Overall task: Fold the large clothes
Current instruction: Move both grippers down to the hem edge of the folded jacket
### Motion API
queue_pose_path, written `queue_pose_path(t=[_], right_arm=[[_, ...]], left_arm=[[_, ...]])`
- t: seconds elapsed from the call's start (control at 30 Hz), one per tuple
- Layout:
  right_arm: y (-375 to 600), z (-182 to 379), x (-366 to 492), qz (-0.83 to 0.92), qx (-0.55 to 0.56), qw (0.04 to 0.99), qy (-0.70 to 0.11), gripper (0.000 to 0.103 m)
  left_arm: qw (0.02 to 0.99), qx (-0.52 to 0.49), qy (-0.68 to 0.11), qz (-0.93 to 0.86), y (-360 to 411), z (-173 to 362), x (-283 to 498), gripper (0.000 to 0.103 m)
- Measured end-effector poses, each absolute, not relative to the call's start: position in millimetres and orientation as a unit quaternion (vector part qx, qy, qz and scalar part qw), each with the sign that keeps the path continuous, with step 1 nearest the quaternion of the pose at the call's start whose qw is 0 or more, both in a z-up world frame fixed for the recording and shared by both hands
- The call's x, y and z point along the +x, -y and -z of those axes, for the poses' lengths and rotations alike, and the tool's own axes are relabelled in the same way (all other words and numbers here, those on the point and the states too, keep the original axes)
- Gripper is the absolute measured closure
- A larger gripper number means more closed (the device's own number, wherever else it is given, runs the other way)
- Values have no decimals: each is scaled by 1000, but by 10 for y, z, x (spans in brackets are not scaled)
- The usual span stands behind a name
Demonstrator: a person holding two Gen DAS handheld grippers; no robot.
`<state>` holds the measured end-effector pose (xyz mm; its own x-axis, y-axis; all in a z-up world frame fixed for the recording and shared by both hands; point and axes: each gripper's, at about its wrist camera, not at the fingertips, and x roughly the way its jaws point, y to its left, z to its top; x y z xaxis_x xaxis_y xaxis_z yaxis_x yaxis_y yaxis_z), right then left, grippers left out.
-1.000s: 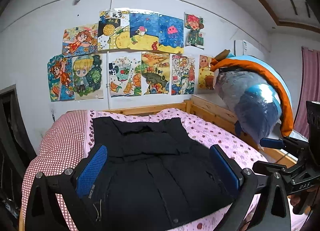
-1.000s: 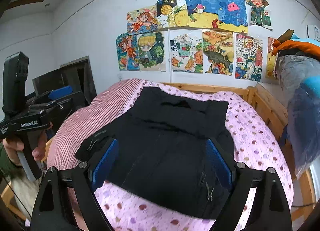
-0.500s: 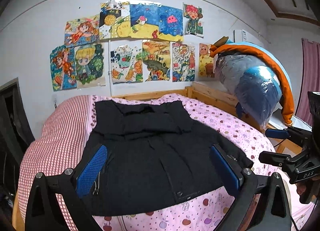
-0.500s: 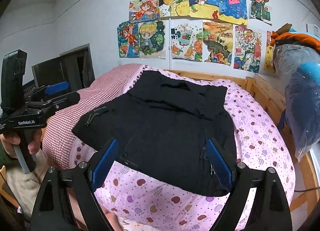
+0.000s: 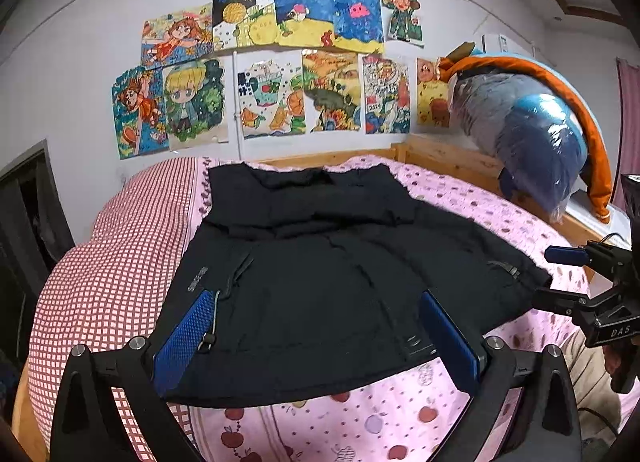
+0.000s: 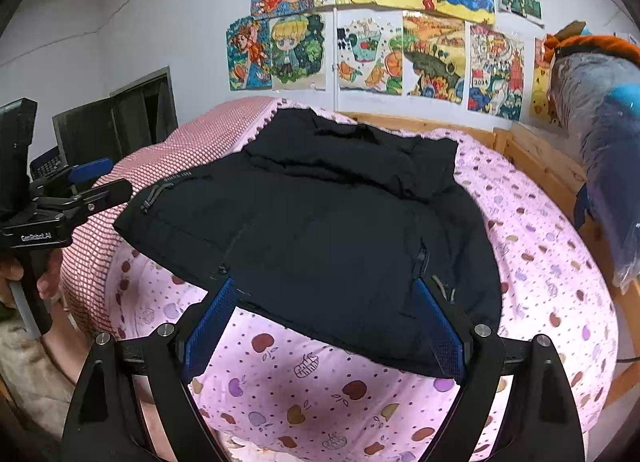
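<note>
1. Black jacket (image 5: 320,270) lies spread flat on the bed, collar end twd the wall, hem twd the cameras, on a pink fruit-print sheet (image 5: 460,201).
2. Red-checked cover (image 5: 120,262) sits on the left part of the bed; the jacket's left edge overlaps it a little.
3. Left gripper (image 5: 316,336): jaws wide apart, blue pads clear, nothing btwn them. It hovers over the hem near the jacket's left side.
4. Right gripper (image 6: 324,328): jaws wide apart too, nothing pinched. Its tips frame the near hem edge; can't tell if they touch the cloth.
5. Each gripper shows in the other's view: right one at the far right edge of the left view, left one at the far left edge of the right view, w/ a hand (image 6: 46,278) on its handle.
6. Wooden bed frame (image 5: 448,157) runs along the wall and right side.
7. Drawings (image 5: 280,61) cover the wall above the bed.
8. Plastic-wrapped bedding bundle (image 5: 532,133) sits on the right, by the frame.
</note>
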<state>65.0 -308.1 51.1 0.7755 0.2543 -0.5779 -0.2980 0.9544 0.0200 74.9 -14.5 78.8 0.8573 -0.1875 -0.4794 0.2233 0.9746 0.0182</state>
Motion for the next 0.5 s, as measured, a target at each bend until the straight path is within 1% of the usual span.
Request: queue_pose_path(t=[0.5], right_arm=[[3107,-93,819,-129,-29,933,-333,17]], left_arm=[[952,88,-261,132,93,-313,739,0]])
